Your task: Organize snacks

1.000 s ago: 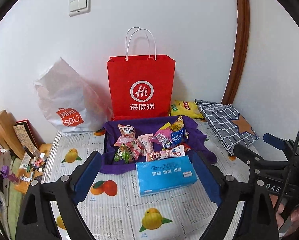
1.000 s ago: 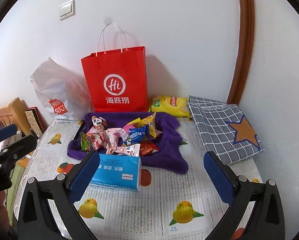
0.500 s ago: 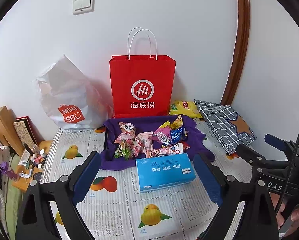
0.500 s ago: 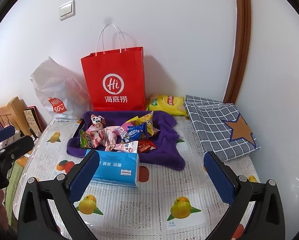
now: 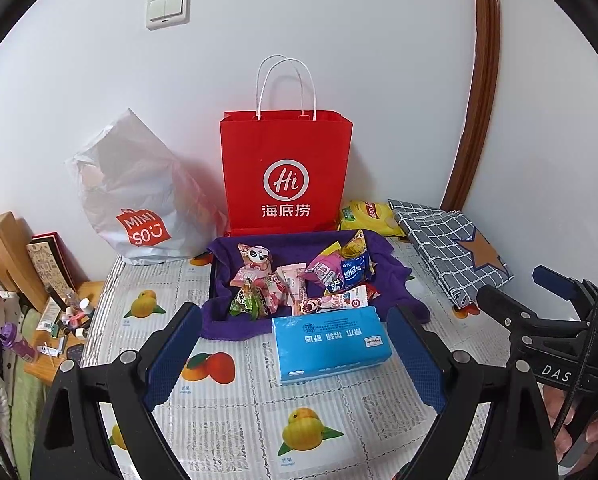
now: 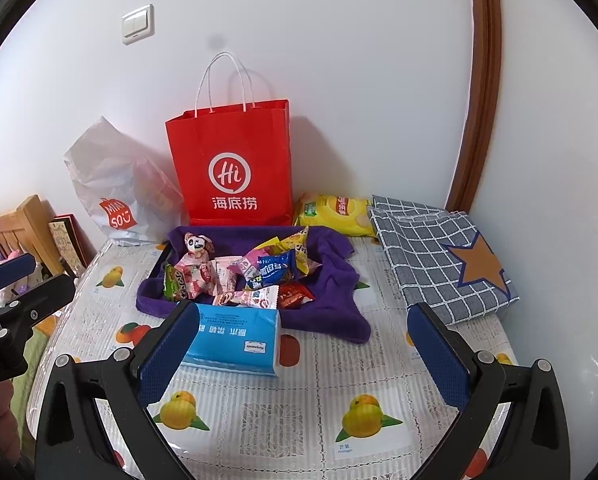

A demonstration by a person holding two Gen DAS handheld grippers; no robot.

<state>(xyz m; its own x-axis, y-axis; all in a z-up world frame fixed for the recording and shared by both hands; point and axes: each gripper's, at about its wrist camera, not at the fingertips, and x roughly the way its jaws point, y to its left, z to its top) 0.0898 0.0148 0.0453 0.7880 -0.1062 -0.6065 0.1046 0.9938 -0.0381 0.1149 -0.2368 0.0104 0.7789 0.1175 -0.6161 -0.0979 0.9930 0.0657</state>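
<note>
Fruit-print tablecloth (image 5: 227, 420) meets white wall (image 5: 339, 32), snacks (image 5: 299, 276) between.

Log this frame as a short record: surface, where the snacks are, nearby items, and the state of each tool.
surface: table with fruit-print cover
snacks: loose packets piled on a purple cloth
in front of cloth: blue tissue pack
behind cloth: red paper bag, upright against the wall
beside red bag: white plastic bag, yellow chip bag
right side: checked fabric with star
left tool: open, empty
right tool: open, empty
</note>
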